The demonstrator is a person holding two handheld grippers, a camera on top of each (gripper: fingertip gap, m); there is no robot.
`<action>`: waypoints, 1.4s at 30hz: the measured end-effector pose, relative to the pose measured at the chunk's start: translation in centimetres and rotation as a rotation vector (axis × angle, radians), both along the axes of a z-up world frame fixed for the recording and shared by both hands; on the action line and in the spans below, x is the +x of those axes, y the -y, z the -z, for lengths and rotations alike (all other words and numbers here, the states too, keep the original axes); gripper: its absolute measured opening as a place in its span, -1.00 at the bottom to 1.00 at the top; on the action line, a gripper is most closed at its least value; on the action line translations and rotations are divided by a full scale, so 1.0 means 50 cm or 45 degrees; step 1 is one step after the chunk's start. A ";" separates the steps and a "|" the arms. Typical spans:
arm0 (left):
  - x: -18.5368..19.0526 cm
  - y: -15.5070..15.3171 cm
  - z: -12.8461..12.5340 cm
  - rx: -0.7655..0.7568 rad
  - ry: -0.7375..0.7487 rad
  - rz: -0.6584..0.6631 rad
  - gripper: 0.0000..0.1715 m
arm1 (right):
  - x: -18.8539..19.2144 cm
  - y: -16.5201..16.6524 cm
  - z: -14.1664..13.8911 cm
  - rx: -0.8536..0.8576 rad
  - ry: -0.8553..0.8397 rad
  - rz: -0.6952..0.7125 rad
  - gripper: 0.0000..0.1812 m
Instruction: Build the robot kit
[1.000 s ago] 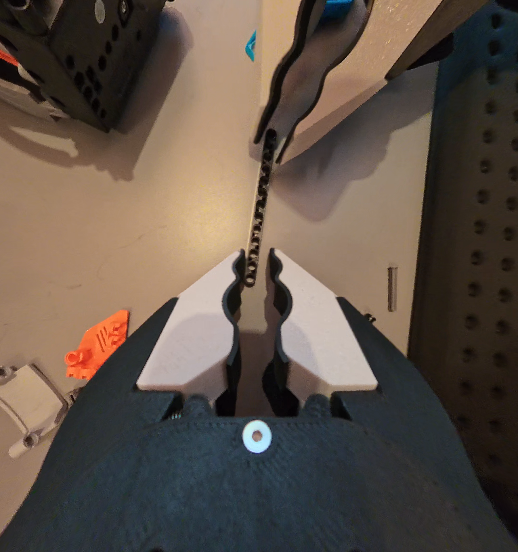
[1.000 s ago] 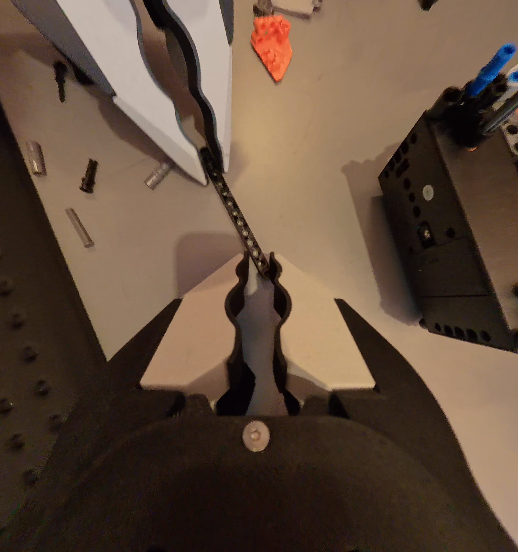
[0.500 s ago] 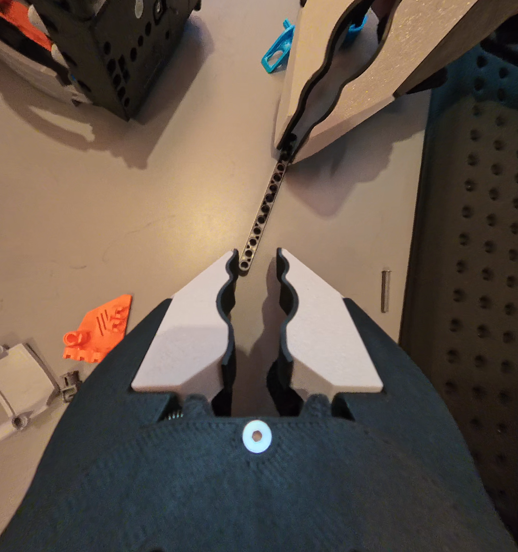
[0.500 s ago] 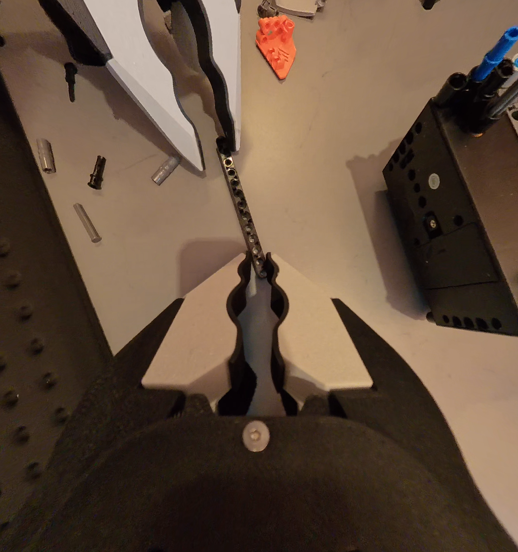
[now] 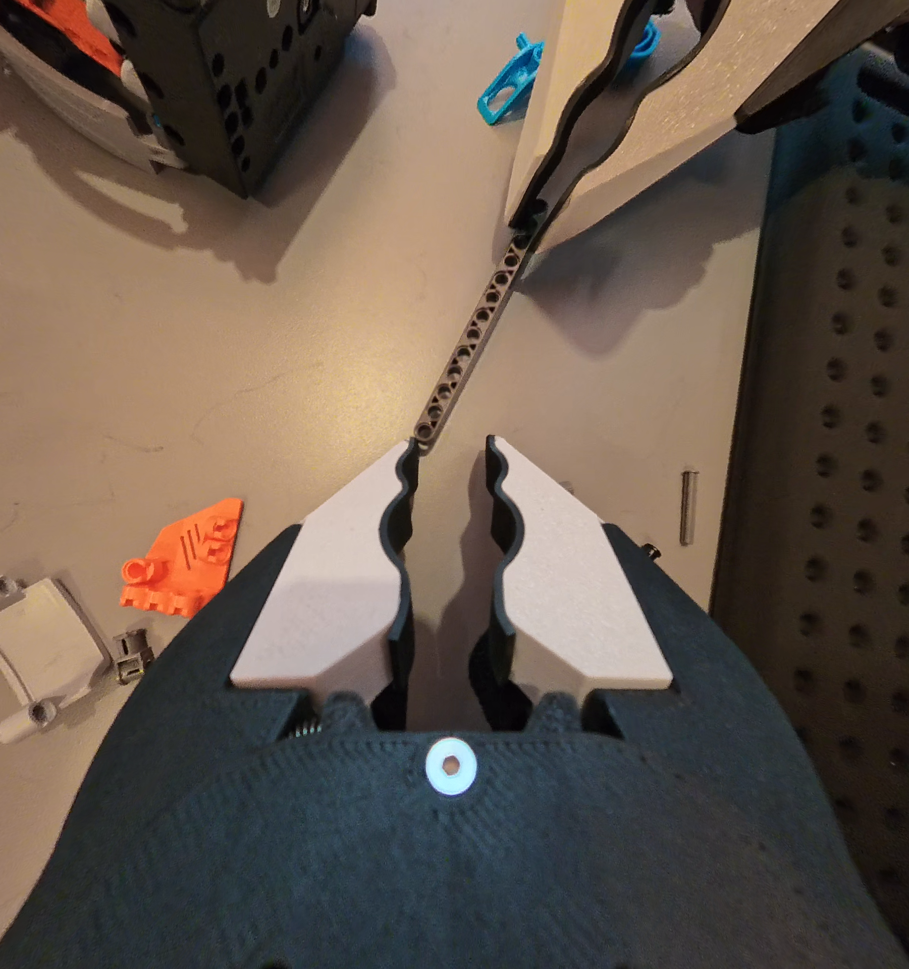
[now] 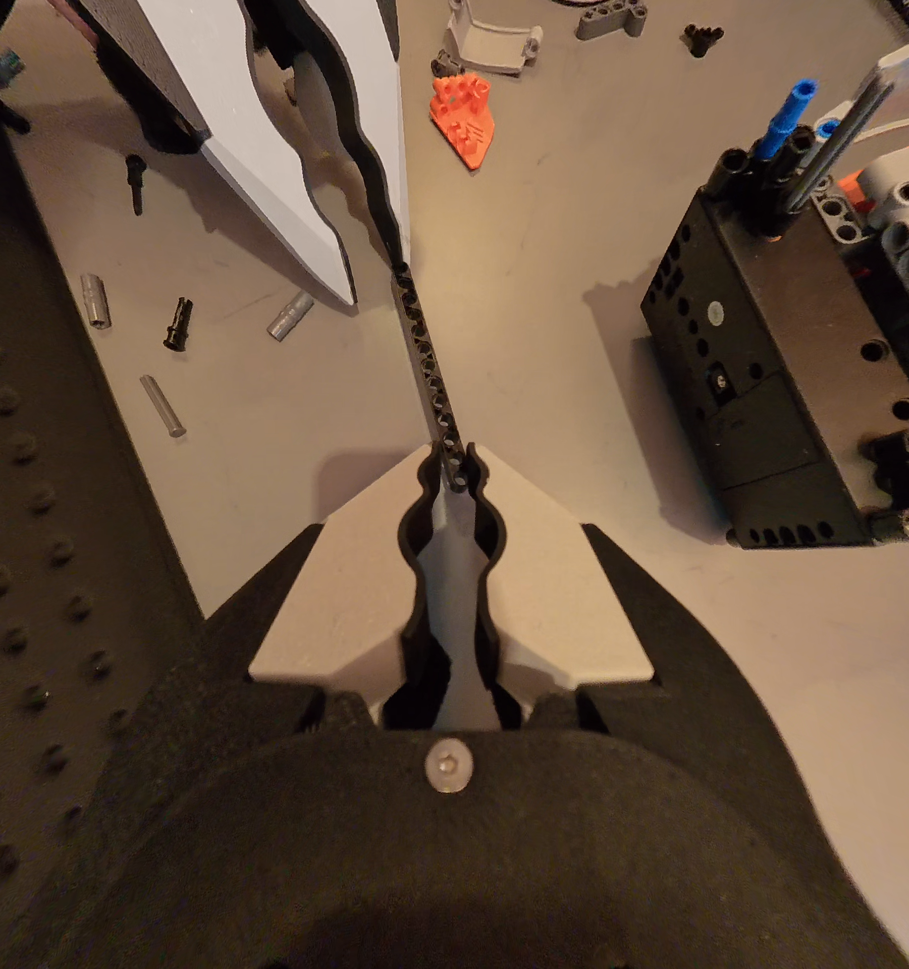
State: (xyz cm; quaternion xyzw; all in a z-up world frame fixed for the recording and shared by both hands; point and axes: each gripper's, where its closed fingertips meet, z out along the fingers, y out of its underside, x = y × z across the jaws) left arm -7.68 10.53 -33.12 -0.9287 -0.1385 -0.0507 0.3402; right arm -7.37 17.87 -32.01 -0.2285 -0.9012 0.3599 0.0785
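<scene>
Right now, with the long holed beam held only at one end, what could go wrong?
1. The right gripper pinches the black beam only at its tip, so the beam may pivot or slip out.
2. The left gripper has its jaws open; its left finger touches the free end and could knock it sideways.
3. A dropped beam could land among the small pins on the table.
</scene>
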 end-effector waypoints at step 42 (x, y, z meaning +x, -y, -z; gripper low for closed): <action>0.024 0.148 -0.052 -0.029 0.004 -0.086 -0.73 | 0.041 0.064 -0.034 -0.101 0.069 -0.088 -0.80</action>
